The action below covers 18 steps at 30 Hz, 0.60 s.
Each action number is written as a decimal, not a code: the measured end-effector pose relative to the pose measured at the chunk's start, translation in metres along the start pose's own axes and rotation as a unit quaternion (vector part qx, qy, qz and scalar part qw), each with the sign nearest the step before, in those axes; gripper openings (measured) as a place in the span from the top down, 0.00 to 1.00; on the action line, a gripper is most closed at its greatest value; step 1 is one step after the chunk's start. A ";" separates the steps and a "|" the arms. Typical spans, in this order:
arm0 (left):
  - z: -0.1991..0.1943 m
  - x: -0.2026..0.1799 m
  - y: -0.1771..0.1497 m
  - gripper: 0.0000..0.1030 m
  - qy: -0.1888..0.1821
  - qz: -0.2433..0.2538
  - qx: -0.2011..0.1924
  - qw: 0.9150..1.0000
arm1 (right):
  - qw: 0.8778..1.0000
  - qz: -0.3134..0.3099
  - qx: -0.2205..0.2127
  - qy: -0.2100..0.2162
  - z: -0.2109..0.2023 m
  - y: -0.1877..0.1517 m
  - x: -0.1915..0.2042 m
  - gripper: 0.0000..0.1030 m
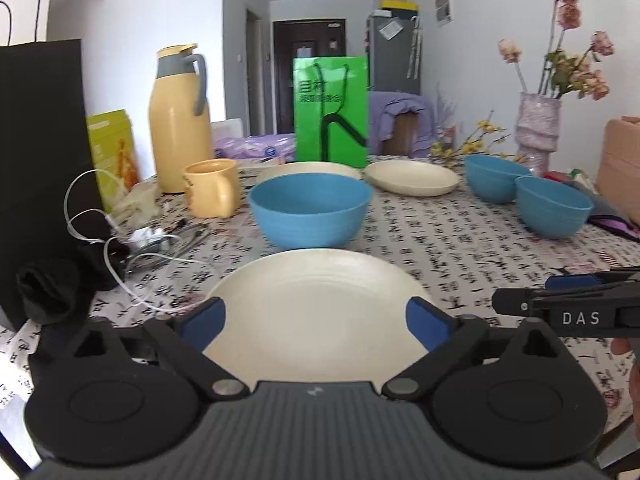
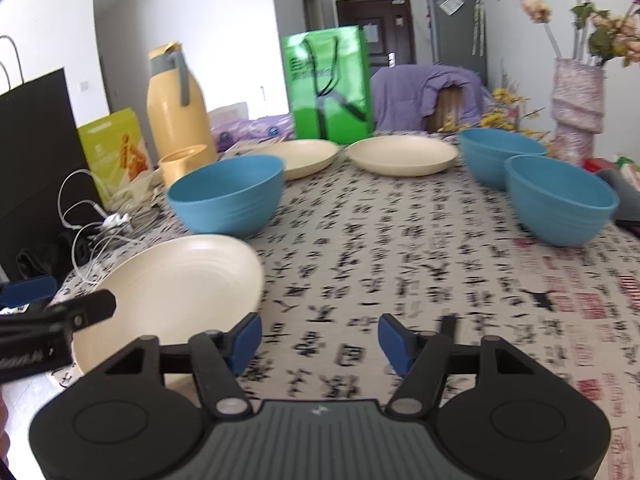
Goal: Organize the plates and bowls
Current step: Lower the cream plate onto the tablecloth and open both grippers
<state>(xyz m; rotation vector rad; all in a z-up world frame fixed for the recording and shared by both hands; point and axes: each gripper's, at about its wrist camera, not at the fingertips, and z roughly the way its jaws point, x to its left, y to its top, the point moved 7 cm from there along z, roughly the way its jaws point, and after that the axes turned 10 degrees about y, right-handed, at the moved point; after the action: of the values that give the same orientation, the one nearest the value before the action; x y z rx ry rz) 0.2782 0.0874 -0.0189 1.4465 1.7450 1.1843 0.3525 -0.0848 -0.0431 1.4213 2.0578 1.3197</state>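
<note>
A cream plate lies on the patterned tablecloth at the near left. My left gripper hangs over it, open wide, with a blue pad beside each side of the rim. To the plate's right, my right gripper is open above bare cloth with nothing between its fingers. Just behind the plate stands a blue bowl. Two more cream plates lie side by side at the back. Two blue bowls stand close together at the right.
A yellow thermos and a yellow mug stand at the back left, next to a black paper bag and loose white cables. A green bag rises behind the plates. A vase of flowers stands at the far right.
</note>
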 end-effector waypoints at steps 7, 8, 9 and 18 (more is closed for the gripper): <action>-0.028 -0.042 -0.014 0.00 -0.034 0.005 -0.009 0.999 | 0.998 -0.016 -0.035 -0.056 -0.063 -0.011 -0.045 0.13; -0.031 -0.047 -0.016 0.00 -0.036 0.006 -0.010 0.999 | 0.997 -0.017 -0.038 -0.062 -0.072 -0.014 -0.051 0.11; -0.034 -0.051 -0.017 0.00 -0.037 0.006 -0.010 0.999 | 0.997 -0.017 -0.041 -0.068 -0.080 -0.016 -0.057 0.09; -0.061 -0.070 -0.025 0.00 -0.032 0.013 -0.019 0.999 | 0.995 -0.009 -0.059 -0.081 -0.126 -0.042 -0.083 0.09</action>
<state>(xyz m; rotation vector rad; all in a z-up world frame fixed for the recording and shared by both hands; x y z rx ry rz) 0.2323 0.0034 -0.0217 1.4730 1.6578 1.1648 0.2801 -0.2234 -0.0303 1.4057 1.8542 1.2532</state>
